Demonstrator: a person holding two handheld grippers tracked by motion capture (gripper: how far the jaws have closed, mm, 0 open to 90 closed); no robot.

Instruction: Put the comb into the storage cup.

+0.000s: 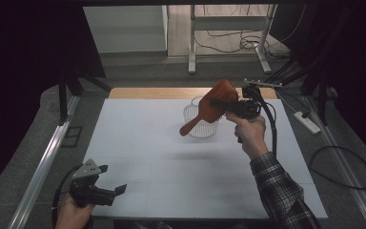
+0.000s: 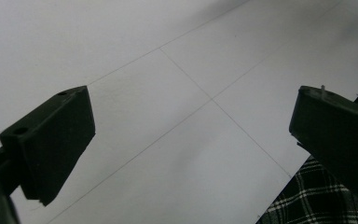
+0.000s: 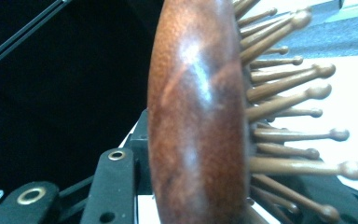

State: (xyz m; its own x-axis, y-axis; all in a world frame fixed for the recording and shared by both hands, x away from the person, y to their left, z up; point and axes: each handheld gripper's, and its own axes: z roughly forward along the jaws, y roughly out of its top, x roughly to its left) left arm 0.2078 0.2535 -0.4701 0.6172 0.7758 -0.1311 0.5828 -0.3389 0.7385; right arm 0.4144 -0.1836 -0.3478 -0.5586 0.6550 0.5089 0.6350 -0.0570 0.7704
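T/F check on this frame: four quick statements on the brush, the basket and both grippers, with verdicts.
1. The right gripper holds the wooden hairbrush in the air. True.
2. The hairbrush lies flat on the white table. False: it is lifted, over the white basket.
3. The left gripper is shut on a cloth. False: its jaws stand apart with nothing between them, above the table's near left part.
4. The brush's pins have rounded tips. True.

The hairbrush (image 3: 196, 116) was seen as glossy reddish-brown wood with smooth wooden pins; the basket (image 1: 201, 125) looked like white plastic mesh, and the tabletop (image 1: 138, 143) was matt.
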